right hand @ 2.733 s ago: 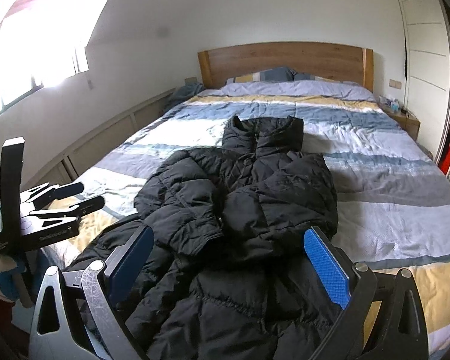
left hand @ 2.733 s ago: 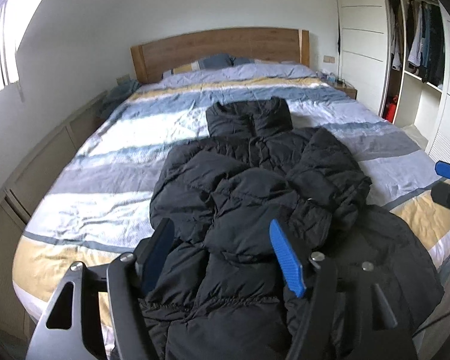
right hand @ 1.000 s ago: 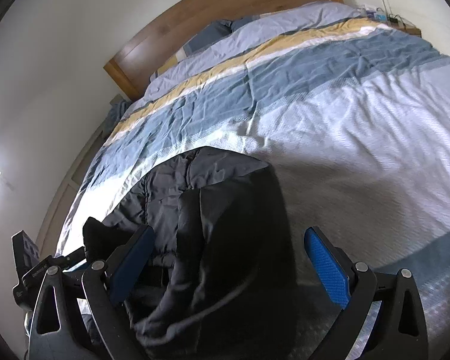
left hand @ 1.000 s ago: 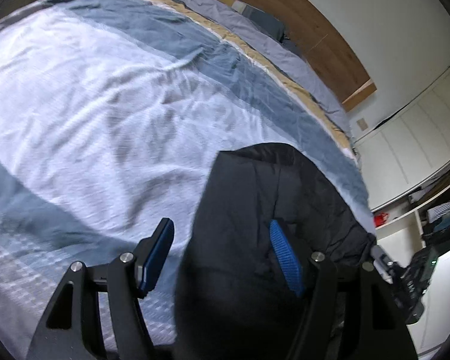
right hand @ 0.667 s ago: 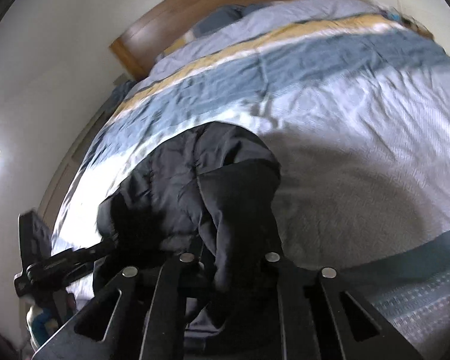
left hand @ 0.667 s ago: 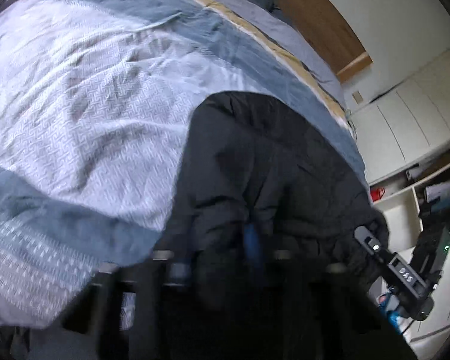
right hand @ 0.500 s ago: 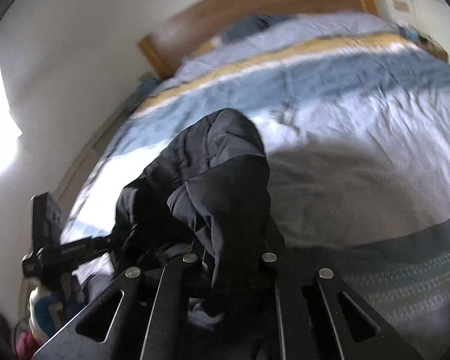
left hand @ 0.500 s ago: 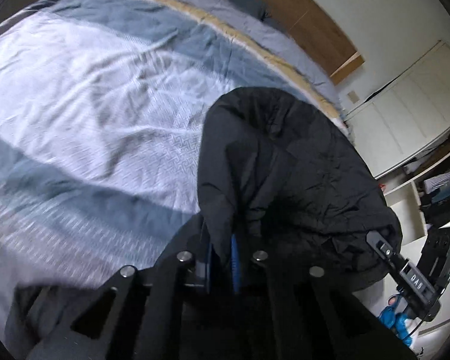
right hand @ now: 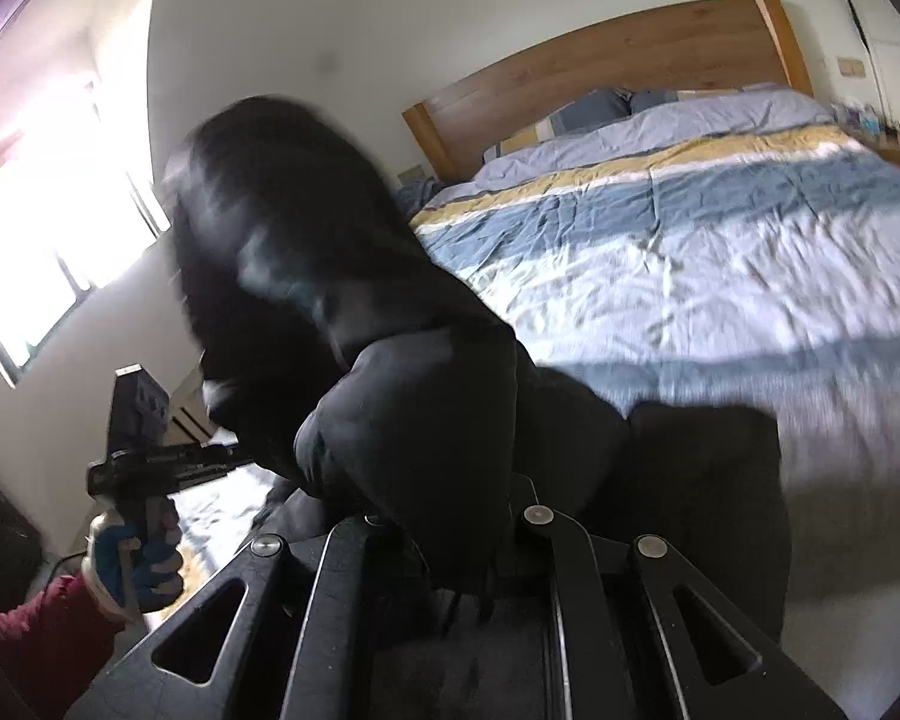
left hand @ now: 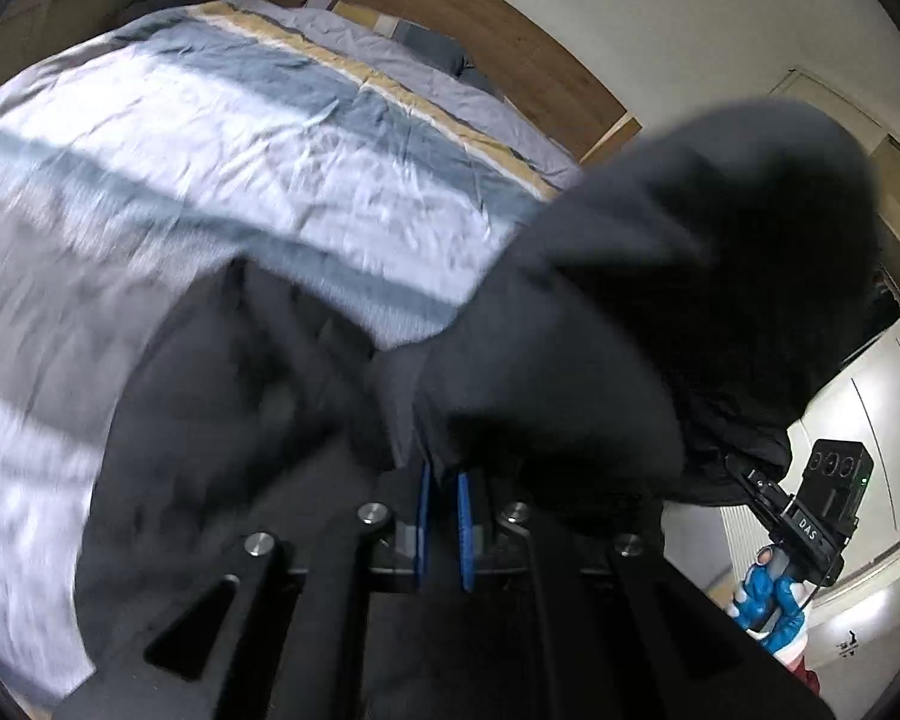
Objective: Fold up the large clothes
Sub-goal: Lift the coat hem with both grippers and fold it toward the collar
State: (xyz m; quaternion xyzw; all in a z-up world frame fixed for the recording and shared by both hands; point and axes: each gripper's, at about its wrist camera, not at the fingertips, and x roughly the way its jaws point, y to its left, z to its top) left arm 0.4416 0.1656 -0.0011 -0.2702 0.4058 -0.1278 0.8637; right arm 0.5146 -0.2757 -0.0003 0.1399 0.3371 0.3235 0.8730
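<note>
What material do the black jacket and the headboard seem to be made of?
Black jacket: probably synthetic padded fabric, faint sheen; it looks puffy and bulges where gripped. Headboard: wood or wood veneer, matte, warm brown with visible grain.

Black claw (left hand: 441,480) frames with silver screws, blue pads; blue-and-white gloves (right hand: 132,564) (maroon sleeve (right hand: 36,630) behind).

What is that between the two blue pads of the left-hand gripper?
A pinched fold of the black padded jacket. The left wrist view shows the left gripper with its blue pads closed on the fabric, which bunches up just ahead of them, above the striped bedspread.
</note>
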